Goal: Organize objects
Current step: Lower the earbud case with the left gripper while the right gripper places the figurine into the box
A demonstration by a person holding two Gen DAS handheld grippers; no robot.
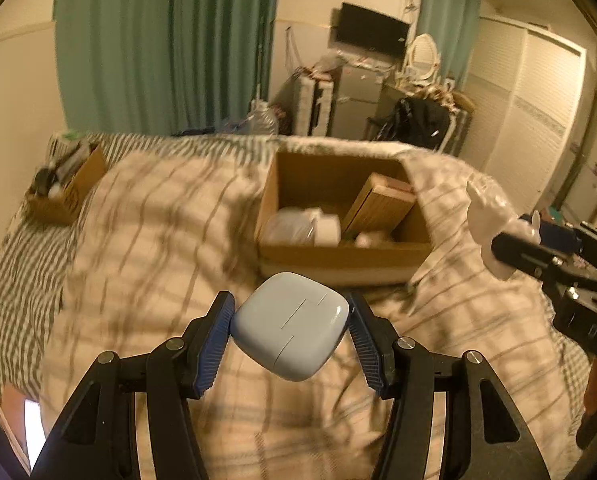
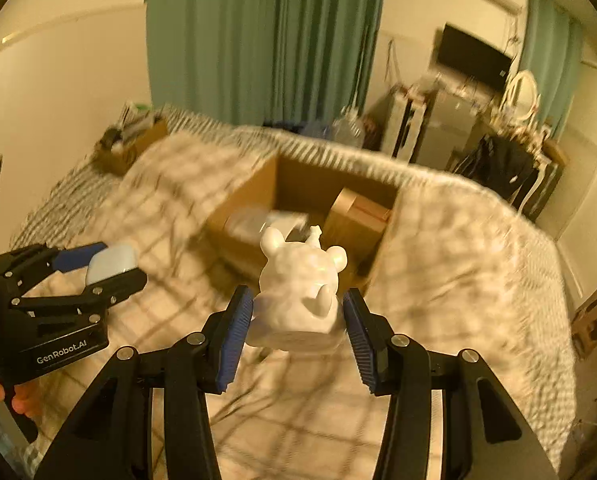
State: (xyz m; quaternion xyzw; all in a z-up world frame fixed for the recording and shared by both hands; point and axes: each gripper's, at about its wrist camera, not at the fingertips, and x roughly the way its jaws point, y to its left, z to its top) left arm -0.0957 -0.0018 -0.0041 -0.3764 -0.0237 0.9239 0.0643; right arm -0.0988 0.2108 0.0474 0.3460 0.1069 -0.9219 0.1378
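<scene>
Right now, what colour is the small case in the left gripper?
Pale blue, a smooth rounded case held in the left gripper; clearest in the left wrist view.

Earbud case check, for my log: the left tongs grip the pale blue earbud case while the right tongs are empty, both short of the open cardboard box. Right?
Not quite: the right tongs grip a white animal figurine, as the right wrist view shows. The left tongs do grip the earbud case, short of the cardboard box.

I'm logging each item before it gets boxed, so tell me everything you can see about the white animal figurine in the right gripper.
The white figurine is a small, chubby animal with rounded ears, glossy and lumpy like glazed ceramic or plaster, on a flat base. It is seen from behind, upright, leaning slightly away. The right gripper clamps its lower body between blue ribbed pads, holding it in the air above the checked blanket, short of the open cardboard box. Nothing else touches it.
</scene>
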